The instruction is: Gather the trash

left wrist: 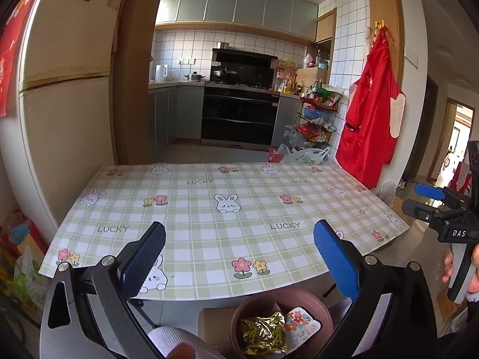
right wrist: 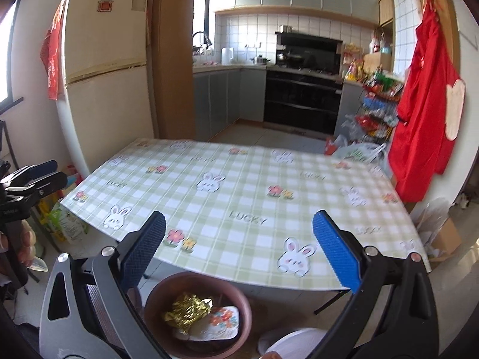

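Observation:
A brown round bin (left wrist: pixel 318 308) (right wrist: pixel 239 305) stands on the floor in front of the table's near edge. Inside lie a crumpled gold foil wrapper (left wrist: pixel 263 333) (right wrist: pixel 187 311) and a flat flower-printed white packet (left wrist: pixel 301 321) (right wrist: pixel 223 320). My left gripper (left wrist: pixel 239 254) is open and empty, held above the near table edge and the bin. My right gripper (right wrist: pixel 239 248) is open and empty too, above the bin. The right gripper also shows at the right edge of the left wrist view (left wrist: pixel 434 200); the left gripper shows at the left edge of the right wrist view (right wrist: pixel 39 176).
The table has a green checked cloth (left wrist: pixel 227 209) (right wrist: pixel 245 197) with rabbits and flowers. A fridge (right wrist: pixel 107 83) stands left, a red apron (left wrist: pixel 371 113) hangs right. Plastic bags (left wrist: pixel 305 155) and a snack rack (left wrist: pixel 320 113) sit beyond the far edge. A cardboard box (right wrist: pixel 446 239) is at the right.

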Demonstrator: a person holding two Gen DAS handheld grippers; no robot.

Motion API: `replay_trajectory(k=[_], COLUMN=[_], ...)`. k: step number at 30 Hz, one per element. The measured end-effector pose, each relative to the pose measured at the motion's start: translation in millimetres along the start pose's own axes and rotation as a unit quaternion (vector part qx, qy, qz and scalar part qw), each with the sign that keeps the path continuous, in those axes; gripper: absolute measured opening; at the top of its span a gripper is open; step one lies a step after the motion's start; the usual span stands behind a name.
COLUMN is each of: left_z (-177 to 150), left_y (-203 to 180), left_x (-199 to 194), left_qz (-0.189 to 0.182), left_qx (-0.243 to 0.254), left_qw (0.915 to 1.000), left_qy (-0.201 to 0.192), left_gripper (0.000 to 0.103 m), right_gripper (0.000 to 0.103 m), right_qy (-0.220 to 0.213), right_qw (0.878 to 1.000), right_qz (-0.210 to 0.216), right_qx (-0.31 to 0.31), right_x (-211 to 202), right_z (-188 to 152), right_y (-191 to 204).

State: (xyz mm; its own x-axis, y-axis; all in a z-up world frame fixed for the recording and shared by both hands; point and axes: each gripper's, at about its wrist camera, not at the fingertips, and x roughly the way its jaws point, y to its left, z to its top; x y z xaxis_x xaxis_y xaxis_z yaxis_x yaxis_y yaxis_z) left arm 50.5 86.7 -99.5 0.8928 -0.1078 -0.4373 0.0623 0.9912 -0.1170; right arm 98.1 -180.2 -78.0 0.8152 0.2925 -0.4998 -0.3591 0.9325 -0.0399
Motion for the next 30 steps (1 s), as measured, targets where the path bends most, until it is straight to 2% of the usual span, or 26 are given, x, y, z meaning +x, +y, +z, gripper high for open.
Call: replay_trajectory(k=[6,13,21,30], left_z=[34.0,63.0,73.9,74.7], left_y=[-17.8,-47.3,-66.4,-67.6], left_x=[-2.6,-6.0,-6.5,-4.7], left_qz=[-0.007,-0.014,-0.019,-0.02], left_qx=[0.028,0.067,0.082,0.078], left_qw=[0.9993,0.9963,0.9947,0.9953], left_qy=[-0.024,-0.053,-0.06,-0.054], left_gripper=[0.097,0.097,0.097,0.097], right_gripper=[0.097,0.097,0.097,0.097], right_qy=[-0.033,-0.049,-0.047,-0.046], right_qw=[0.999,0.997,0.997,0.997], right_qz=[-0.038,-0.057,-0.052,-0.051], right_qx=[0.002,0.015,0.033,0.039], right_x=[-16.2,-27.1,-27.7,-26.9], right_z=[25.1,38.2,38.3,37.7], right_y=[-16.4,-27.9,-32.7,-32.9])
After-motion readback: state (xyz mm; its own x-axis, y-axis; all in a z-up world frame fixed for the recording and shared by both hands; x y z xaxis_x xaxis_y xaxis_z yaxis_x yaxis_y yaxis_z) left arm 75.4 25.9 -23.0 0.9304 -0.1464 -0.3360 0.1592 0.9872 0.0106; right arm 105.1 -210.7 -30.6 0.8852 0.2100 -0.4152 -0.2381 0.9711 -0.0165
